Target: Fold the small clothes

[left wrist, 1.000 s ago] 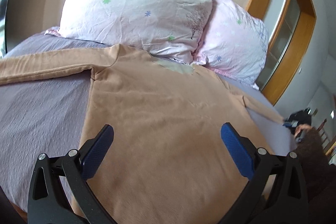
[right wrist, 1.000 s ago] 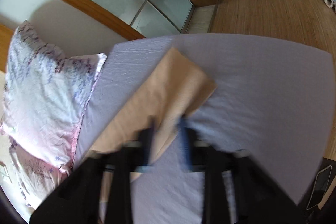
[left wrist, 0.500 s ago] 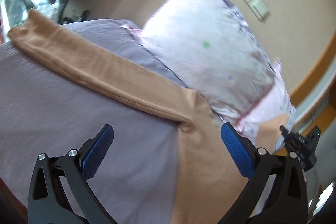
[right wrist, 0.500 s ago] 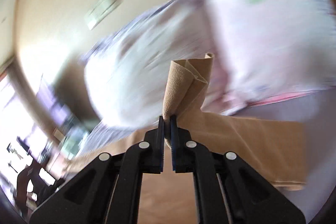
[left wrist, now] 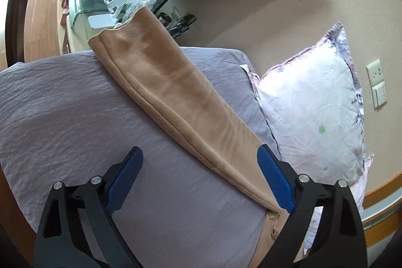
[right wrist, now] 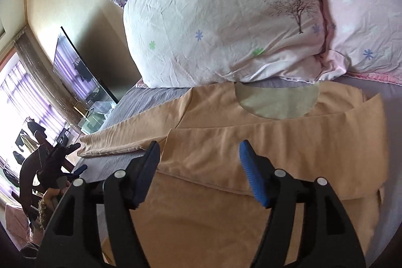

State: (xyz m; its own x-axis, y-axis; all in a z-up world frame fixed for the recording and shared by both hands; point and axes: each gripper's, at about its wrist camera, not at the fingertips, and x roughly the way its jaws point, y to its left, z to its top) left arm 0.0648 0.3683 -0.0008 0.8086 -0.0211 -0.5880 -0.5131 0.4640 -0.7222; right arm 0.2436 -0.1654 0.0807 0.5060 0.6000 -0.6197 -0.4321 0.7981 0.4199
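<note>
Through the left wrist camera, my left gripper [left wrist: 199, 180] stood wide apart with nothing between its blue pads. It hung above the lilac bedsheet [left wrist: 62, 122], and the tan shirt's left sleeve [left wrist: 176, 102] ran straight out across the bed from near my right-hand pad toward the far edge, its cuff [left wrist: 118, 32] lying at the mattress edge or just over it. A seam ran along the sleeve's lower edge, and the armpit sat just under the pad. A flowered pillow [left wrist: 314, 104] lay beyond the sleeve.

Through the right wrist camera, my right gripper [right wrist: 199, 160] was also spread wide and held nothing. Below it lay the tan shirt [right wrist: 201, 217], flat on the bed with its neckline [right wrist: 276, 102] toward the two pillows [right wrist: 226, 16]. The right sleeve [right wrist: 276, 150] already lay folded across the chest. The other sleeve stretched out to the side, and my left gripper showed small beyond it.

I judged the cloth to be light, soft and limp, perhaps a little fleecy, so it would sag and drag wherever it was not carried, though it should not slip from the ribbed pads. The best hold for the next fold seemed to be the cuff end of the outstretched sleeve, pinching both layers together near the seam, then carrying it over the chest to match its fellow.
</note>
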